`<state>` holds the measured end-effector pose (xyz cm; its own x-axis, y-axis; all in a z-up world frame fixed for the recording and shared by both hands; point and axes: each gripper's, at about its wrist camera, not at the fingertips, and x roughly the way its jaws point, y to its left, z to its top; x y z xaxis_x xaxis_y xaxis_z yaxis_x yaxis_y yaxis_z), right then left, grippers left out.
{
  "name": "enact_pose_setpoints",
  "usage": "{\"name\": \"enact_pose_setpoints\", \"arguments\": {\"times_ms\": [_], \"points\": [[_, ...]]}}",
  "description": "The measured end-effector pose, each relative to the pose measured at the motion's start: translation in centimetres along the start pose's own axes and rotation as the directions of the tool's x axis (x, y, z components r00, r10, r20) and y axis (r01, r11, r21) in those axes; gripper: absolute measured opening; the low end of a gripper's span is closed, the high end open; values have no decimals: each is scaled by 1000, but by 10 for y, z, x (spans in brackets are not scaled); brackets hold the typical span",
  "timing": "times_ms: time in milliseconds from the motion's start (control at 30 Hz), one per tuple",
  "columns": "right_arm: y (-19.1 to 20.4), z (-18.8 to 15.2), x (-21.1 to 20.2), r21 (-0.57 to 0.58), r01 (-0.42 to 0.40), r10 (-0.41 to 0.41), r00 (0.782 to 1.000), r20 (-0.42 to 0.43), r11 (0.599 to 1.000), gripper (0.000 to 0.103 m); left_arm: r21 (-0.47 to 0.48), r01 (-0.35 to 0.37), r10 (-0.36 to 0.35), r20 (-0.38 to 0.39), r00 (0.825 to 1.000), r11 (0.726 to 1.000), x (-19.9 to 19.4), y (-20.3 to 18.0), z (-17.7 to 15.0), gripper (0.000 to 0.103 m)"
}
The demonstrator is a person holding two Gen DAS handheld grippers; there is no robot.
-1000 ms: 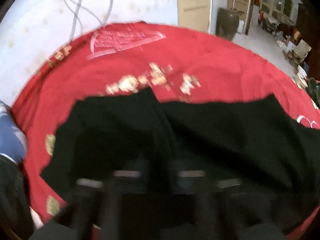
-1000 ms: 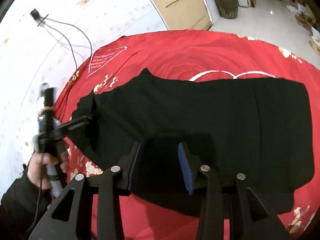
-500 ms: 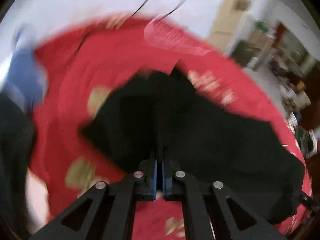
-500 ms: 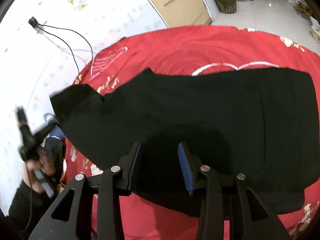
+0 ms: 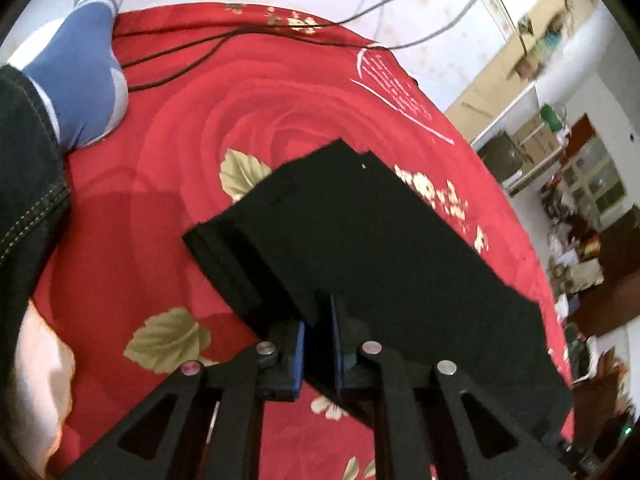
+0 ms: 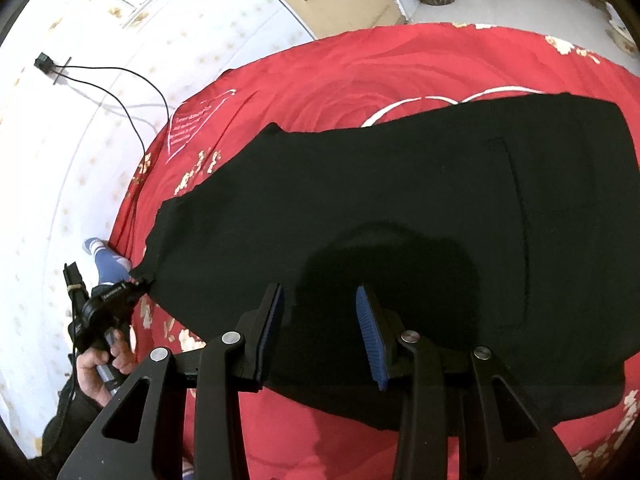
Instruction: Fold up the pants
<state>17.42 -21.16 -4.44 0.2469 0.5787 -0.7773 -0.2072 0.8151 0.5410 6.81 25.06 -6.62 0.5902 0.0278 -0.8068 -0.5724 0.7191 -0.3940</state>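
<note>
Black pants (image 6: pixel 400 184) lie spread on a red rose-print bedspread (image 6: pixel 400 64). In the left wrist view the pants (image 5: pixel 380 240) show a folded, layered edge at their near left corner. My left gripper (image 5: pixel 319 344) sits at that corner; its jaws are opening, a narrow gap shows, and the hem lies between the blue pads (image 5: pixel 299 354). The right wrist view shows the left gripper (image 6: pixel 144 280) at the pants' left tip. My right gripper (image 6: pixel 322 328) hovers open over the near edge of the pants with nothing gripped.
A person's foot in a blue sock (image 5: pixel 80 68) and a jeans leg (image 5: pixel 24 184) rest at the bed's left edge. Black cables (image 5: pixel 192 56) trail across the bedspread (image 5: pixel 180 140). A hand (image 6: pixel 100 360) holds the left gripper. A white wall is behind, with a cluttered room to the right.
The left gripper swung and rolled while carrying the pants' end, which now lies flat on the bedspread. Its pads went from pressed together to slightly apart. The right gripper stayed put.
</note>
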Motion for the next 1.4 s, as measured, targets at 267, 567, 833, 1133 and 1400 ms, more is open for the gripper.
{"name": "enact_pose_setpoints", "arguments": {"times_ms": [267, 567, 833, 1133, 1400], "points": [[-2, -1, 1, 9, -11, 11, 1000, -6, 1000, 39, 33, -53, 51, 65, 997, 998, -6, -5, 14, 4], [-1, -2, 0, 3, -4, 4, 1000, 0, 1000, 39, 83, -205, 196, 105, 975, 975, -9, -7, -7, 9], [-3, -2, -5, 29, 49, -49, 999, 17, 998, 39, 196, -351, 312, 202, 928, 916, -43, -40, 0, 28], [-2, -1, -1, 31, 50, -51, 999, 12, 998, 39, 476, -148, 160, 14, 987, 867, 43, -107, 11, 51], [-6, 0, -1, 48, 47, -49, 998, 29, 998, 39, 476, -273, 238, 133, 962, 836, 67, -96, 62, 59]]}}
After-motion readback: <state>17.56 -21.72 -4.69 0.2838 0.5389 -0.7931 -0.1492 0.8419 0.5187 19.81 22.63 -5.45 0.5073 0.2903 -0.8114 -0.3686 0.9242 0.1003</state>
